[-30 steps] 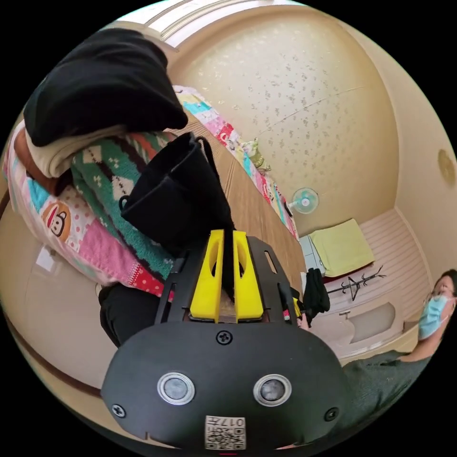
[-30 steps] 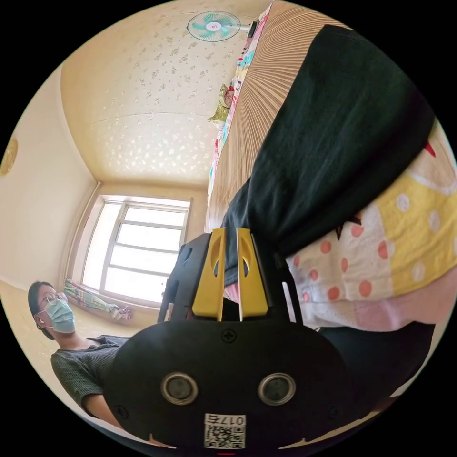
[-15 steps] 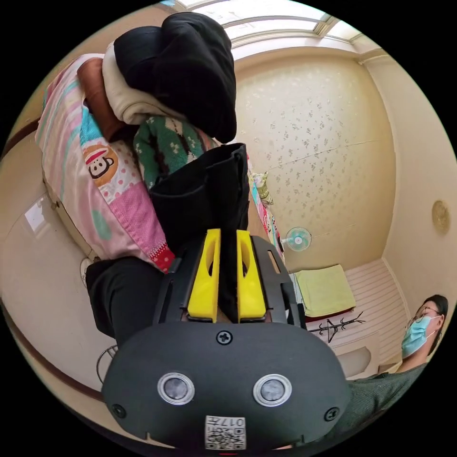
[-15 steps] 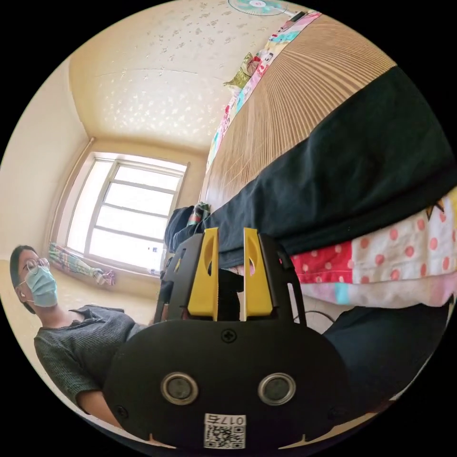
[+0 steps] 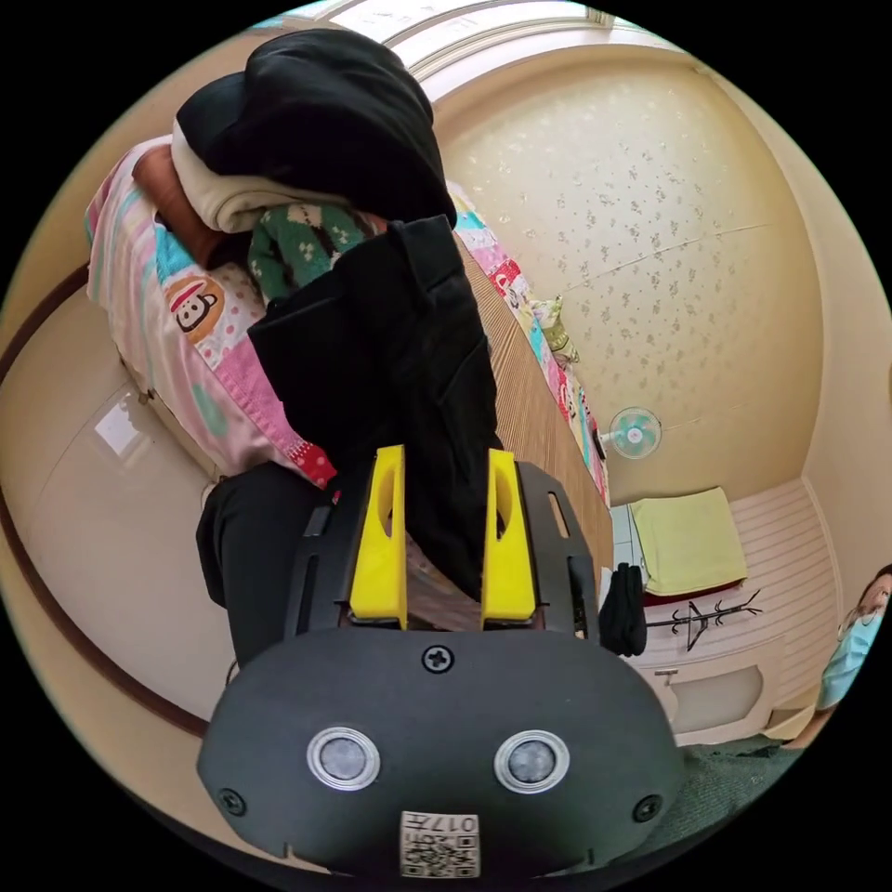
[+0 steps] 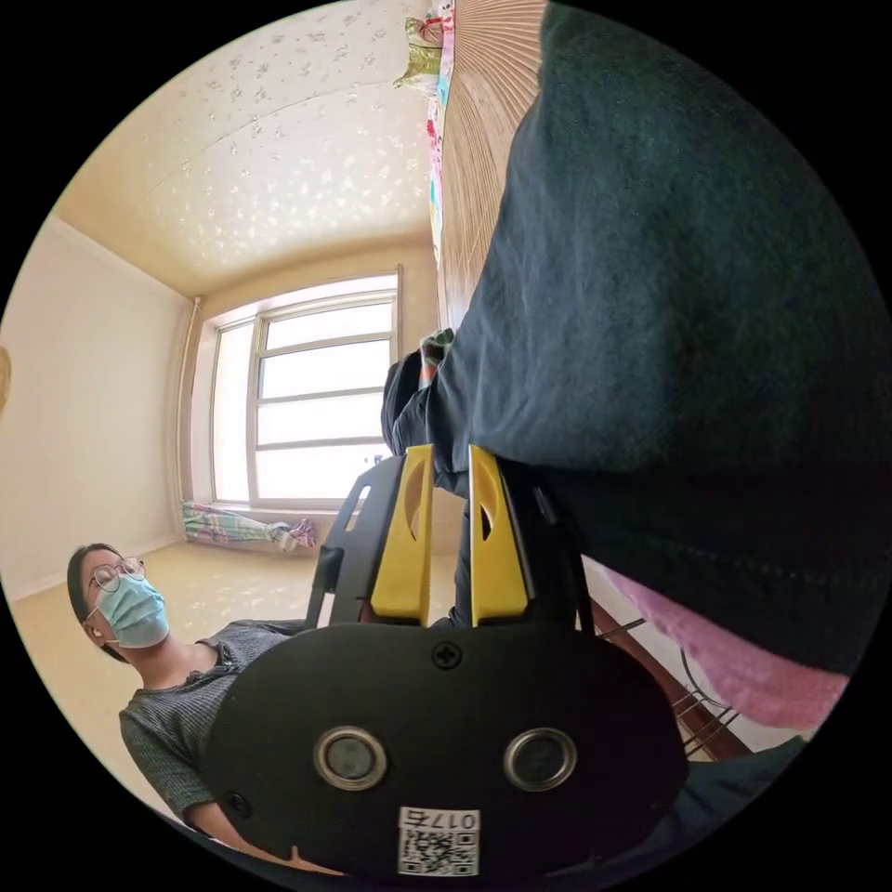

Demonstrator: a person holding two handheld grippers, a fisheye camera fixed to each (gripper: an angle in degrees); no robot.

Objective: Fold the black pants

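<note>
Black pants [image 5: 400, 372] between parted left tool [image 5: 443, 469] jaws.

Daylight is pouring through the window [image 6: 307, 395], washing its panes out. Fisheye curvature is bending walls near the edges. The black pants [image 6: 669, 307] are blurring close to the lens.

Black pants [image 5: 390, 372]: dark, matte fabric, partly folded into a thick layered bundle. In the left gripper view one end rises as a doubled fold with a seam edge showing, over the near edge of a bed. In the right gripper view the black pants [image 6: 669, 307] spread broad and flat across the bed's slatted surface, draping over its side.
</note>
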